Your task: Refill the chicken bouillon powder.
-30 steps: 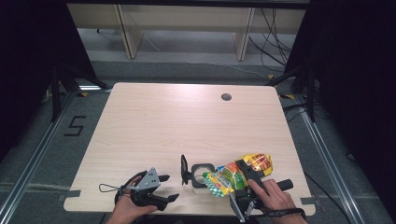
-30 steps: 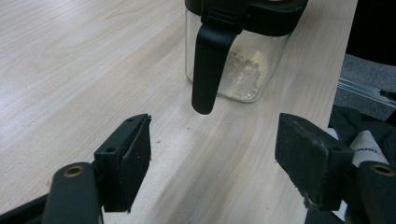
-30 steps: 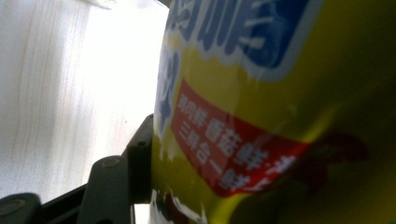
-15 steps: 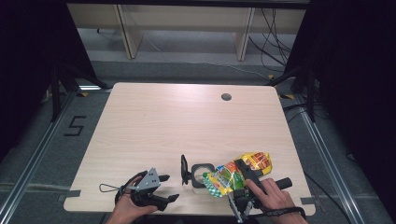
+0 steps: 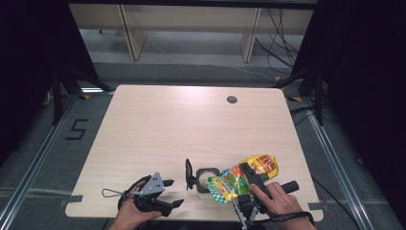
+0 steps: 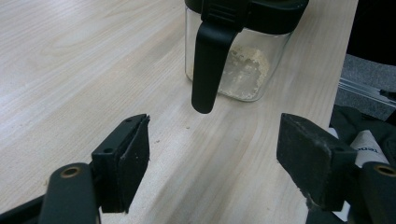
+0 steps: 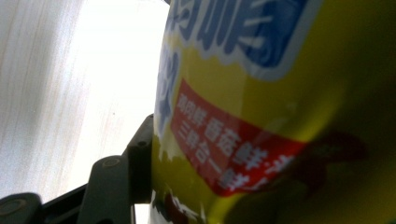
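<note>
A clear container (image 5: 207, 180) with a black rim stands near the table's front edge, its black lid (image 5: 189, 173) swung up on the left side. In the left gripper view the container (image 6: 243, 70) holds pale crumbs, and a black latch (image 6: 205, 70) hangs down its front. My left gripper (image 5: 174, 192) (image 6: 215, 158) is open just left of the container, with bare table between its pads. My right gripper (image 5: 249, 173) is shut on a yellow, green and red snack bag (image 5: 239, 178) that tilts over the container's mouth. In the right gripper view the bag (image 7: 261, 116) presses against the left finger (image 7: 137, 156).
The light wooden table (image 5: 191, 124) stretches away behind the container, with a round cable hole (image 5: 232, 99) at the far right. Its front edge runs just below both hands. Dark floor, cables and shelf legs surround the table.
</note>
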A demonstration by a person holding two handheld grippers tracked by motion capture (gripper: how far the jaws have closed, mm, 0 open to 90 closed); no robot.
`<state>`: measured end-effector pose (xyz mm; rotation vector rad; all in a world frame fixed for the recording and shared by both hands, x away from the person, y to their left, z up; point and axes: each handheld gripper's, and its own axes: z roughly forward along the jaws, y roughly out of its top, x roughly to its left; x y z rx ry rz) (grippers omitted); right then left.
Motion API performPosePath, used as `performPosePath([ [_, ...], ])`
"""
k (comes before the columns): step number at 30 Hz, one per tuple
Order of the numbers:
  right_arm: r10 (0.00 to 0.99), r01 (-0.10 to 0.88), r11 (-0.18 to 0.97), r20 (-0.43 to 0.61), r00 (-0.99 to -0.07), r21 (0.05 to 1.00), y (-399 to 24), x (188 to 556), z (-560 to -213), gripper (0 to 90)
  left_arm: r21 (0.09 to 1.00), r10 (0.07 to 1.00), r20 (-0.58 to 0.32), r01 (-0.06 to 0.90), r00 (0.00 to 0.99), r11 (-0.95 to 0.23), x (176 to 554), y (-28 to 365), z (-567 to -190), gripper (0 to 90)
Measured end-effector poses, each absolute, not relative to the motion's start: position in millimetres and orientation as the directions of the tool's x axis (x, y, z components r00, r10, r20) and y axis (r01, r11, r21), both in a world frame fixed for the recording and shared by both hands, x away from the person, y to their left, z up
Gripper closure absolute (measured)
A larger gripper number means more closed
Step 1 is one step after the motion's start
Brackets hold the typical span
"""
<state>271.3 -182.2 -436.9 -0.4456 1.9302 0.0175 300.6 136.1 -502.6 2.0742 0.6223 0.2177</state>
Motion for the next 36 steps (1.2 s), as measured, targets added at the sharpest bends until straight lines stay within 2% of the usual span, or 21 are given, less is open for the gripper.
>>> performPosePath([
  [9,-0.285,-0.311,0.933,-0.897,-0.338,-0.180,-183.0,271.1,-438.4,42.6,0.830,0.512,-0.088,0.347,0.854,-0.436,300.4,136.2,-502.6,25.4],
  [10,-0.289,-0.319,0.930,-0.901,-0.323,-0.184,-182.6,271.4,-438.0,42.6,0.822,0.512,-0.067,0.339,0.856,-0.458,301.0,137.7,-501.7,25.4],
  [13,-0.297,-0.304,0.932,-0.894,-0.335,-0.196,-182.7,269.5,-436.7,42.6,0.831,0.514,-0.086,0.346,0.854,-0.436,300.2,136.5,-502.3,25.4],
  [14,-0.270,-0.286,0.942,-0.898,-0.348,-0.173,-183.7,268.4,-437.6,42.6,0.831,0.514,-0.087,0.347,0.853,-0.434,300.2,136.4,-502.3,25.4],
  [15,-0.305,-0.307,0.930,-0.893,-0.332,-0.204,-182.7,269.4,-435.6,42.6,0.823,0.511,-0.068,0.338,0.857,-0.457,301.1,137.8,-501.6,25.4],
  [16,-0.322,-0.309,0.925,-0.888,-0.328,-0.221,-182.5,269.5,-434.4,42.6,0.831,0.515,-0.087,0.348,0.853,-0.435,300.1,136.4,-502.2,25.4],
  [23,-0.322,-0.323,0.921,-0.895,-0.308,-0.220,-182.1,270.1,-435.3,42.6,0.827,0.515,-0.074,0.341,0.854,-0.446,300.6,137.5,-501.8,25.2],
  [25,-0.301,-0.299,0.932,-0.896,-0.327,-0.204,-182.6,268.4,-437.0,42.6,0.826,0.516,-0.072,0.341,0.854,-0.449,300.4,137.2,-501.8,25.1],
  [36,-0.343,-0.318,0.917,-0.885,-0.313,-0.243,-181.3,268.3,-434.9,42.7,0.828,0.512,-0.077,0.341,0.856,-0.446,300.2,136.8,-501.9,25.1],
])
